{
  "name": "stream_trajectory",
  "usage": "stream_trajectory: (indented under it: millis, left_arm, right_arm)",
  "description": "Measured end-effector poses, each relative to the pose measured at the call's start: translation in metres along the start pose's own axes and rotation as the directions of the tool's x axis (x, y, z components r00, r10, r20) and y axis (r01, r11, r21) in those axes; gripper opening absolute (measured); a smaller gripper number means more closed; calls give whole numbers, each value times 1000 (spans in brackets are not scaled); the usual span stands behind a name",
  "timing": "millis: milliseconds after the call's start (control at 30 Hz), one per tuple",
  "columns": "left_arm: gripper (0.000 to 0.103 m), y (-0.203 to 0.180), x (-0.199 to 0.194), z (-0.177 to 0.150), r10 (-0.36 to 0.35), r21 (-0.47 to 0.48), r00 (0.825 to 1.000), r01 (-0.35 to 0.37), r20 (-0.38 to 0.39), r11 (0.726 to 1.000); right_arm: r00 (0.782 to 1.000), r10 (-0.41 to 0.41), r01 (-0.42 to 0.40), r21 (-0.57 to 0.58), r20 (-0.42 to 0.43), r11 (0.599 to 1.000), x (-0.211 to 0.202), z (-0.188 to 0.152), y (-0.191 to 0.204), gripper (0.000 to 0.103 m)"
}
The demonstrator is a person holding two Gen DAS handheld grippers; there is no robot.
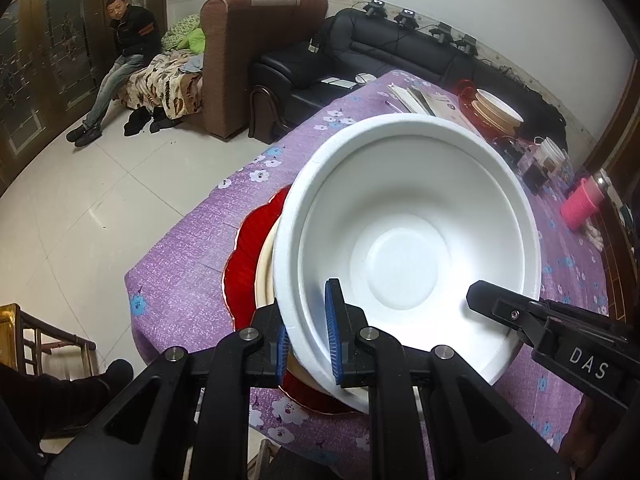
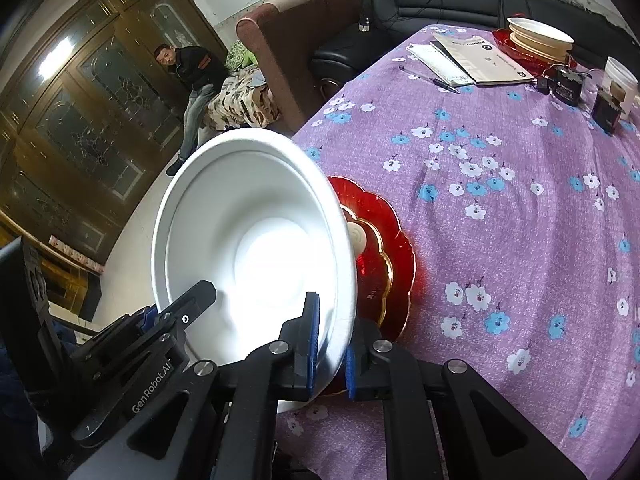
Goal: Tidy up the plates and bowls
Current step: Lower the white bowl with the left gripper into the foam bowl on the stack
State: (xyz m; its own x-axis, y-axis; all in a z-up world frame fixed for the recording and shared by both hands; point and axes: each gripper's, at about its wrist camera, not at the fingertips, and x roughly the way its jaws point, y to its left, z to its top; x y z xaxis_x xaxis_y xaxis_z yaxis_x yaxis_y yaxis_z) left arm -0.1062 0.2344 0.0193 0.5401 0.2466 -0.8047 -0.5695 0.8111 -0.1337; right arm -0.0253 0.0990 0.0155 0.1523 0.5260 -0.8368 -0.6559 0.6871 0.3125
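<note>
Table (image 2: 500, 240): purple floral cloth; its left edge is dropping to tiled floor (image 1: 80, 208) close beside my work, and open cloth is stretching away toward the far end.

White bowl (image 1: 404, 240): plain, matte, wide-rimmed, deep; I am holding it tilted above the red plate (image 2: 392, 248) near the table's left edge.

Left gripper (image 1: 308, 344): its blue pads are pinching the bowl's near rim, one inside, one outside.

Right gripper (image 2: 330, 356): I am clamping it on the rim likewise.

Far end: another stack of bowls (image 2: 540, 38) is sitting on a red dish, well apart.
</note>
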Motion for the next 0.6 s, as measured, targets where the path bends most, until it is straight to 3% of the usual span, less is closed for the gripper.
stream_trajectory:
  millis: [600]
  left_arm:
    - [14,-6,-5,-1,-3,31,1000,3,11,1000]
  right_arm:
    - [1000,1,-1,-14,-9,1000,-8,0,-1,11]
